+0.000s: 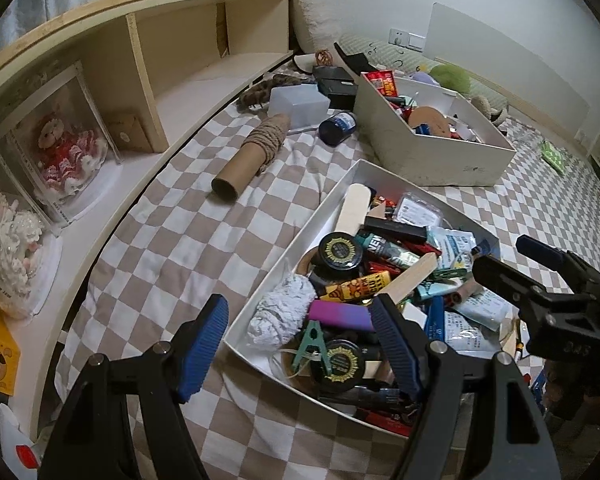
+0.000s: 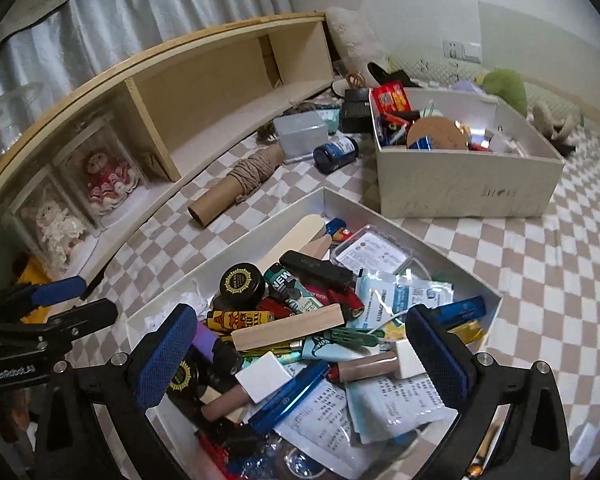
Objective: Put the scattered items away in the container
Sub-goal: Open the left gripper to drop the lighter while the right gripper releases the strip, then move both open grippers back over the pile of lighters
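A shallow white tray (image 1: 300, 236) (image 2: 224, 260) lies on the checked bedcover, heaped with small items: black jars, lighters, a wooden block (image 2: 288, 330), sachets, white yarn (image 1: 280, 312). My left gripper (image 1: 298, 312) hangs open over the tray's near-left corner, one finger outside the wall, one inside, pressing nothing. Over the tray's near end my right gripper (image 2: 300, 320) stands wide open and empty above the pile. On the cover beyond lie a cardboard tube wound with twine (image 1: 252, 156) (image 2: 236, 184), a blue jar on its side (image 1: 337, 126) (image 2: 335, 154) and a translucent plastic box (image 1: 298, 104) (image 2: 302, 134).
A deeper white box (image 1: 432, 152) (image 2: 468, 188) with more clutter stands behind the tray. A wooden shelf (image 1: 148, 80) with boxed dolls runs along the left. Soft toys and a pillow lie by the far wall. Each gripper shows in the other's view: right gripper (image 1: 512, 258), left gripper (image 2: 80, 300).
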